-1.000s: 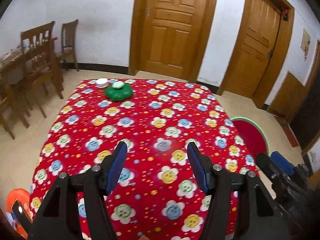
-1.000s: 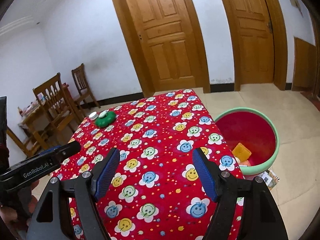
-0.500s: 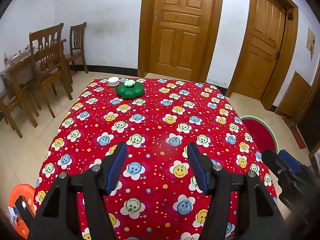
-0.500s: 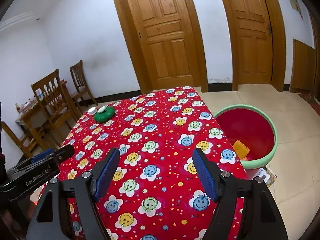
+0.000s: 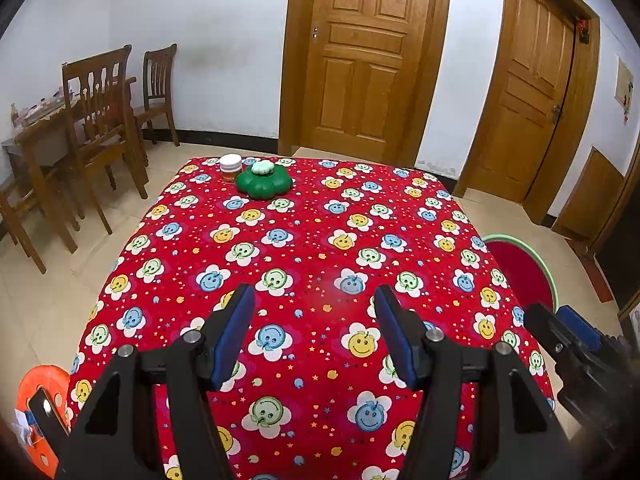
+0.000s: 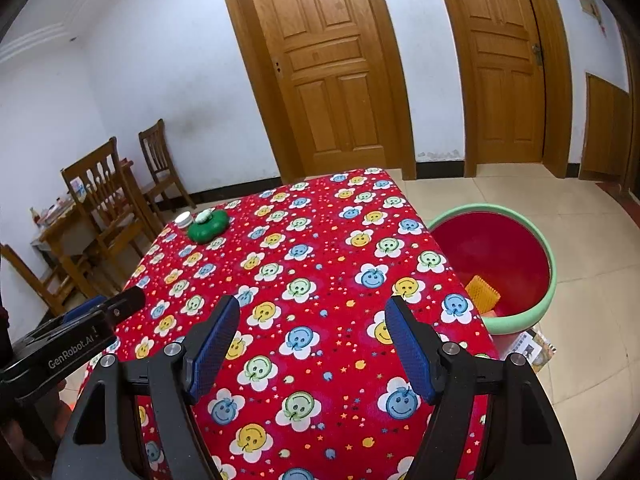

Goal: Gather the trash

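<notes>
A table with a red smiley-flower cloth (image 5: 312,248) fills both views. A red bin with a green rim (image 6: 500,264) stands on the floor at its right side, holding a yellow-orange piece of trash (image 6: 483,291); the bin also shows in the left wrist view (image 5: 524,272). My left gripper (image 5: 314,304) is open and empty above the near part of the cloth. My right gripper (image 6: 310,312) is open and empty above the near right part. A green flower-shaped container (image 5: 262,182) and a small white-lidded jar (image 5: 231,168) sit at the far left corner.
Wooden chairs (image 5: 100,128) and a cluttered wooden table (image 5: 36,128) stand at the left. Two wooden doors (image 5: 360,60) are behind. An orange object (image 5: 40,396) lies on the floor at the near left. Papers (image 6: 532,348) lie beside the bin.
Both grippers have risen and drawn back a little, so more of the table and room shows. Both stayed open and empty.
</notes>
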`<state>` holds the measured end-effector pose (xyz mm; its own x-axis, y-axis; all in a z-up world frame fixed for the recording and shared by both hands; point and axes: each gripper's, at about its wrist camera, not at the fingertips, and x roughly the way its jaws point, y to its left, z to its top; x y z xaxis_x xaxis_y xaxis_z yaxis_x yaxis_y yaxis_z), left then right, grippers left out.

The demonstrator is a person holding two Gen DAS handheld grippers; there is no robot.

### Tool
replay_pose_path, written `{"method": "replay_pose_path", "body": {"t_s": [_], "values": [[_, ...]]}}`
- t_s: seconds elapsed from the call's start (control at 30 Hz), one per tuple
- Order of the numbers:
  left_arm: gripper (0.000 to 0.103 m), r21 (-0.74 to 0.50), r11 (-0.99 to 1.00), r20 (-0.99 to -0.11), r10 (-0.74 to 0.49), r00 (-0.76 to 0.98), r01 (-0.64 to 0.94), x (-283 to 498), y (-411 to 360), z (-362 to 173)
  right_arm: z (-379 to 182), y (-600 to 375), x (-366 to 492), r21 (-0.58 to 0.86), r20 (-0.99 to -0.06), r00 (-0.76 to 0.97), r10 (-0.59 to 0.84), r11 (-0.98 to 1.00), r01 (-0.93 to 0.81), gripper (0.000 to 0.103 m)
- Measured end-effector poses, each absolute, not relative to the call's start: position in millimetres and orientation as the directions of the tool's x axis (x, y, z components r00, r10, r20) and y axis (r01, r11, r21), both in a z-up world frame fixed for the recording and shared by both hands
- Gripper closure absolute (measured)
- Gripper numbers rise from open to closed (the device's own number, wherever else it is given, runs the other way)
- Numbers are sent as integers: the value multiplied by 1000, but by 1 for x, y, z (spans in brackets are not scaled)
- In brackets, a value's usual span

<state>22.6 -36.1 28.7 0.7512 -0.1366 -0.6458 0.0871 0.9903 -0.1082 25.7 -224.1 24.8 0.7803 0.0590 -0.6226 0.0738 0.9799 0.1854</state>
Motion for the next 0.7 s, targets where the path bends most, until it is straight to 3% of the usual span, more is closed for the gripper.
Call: {"method": "replay_pose_path", "body": {"t_s": [0.7], "values": [[41, -110, 991, -646, -132, 751, 79, 24, -33, 29, 23, -222, 25, 188, -626, 778, 62, 979, 73, 27]]}}
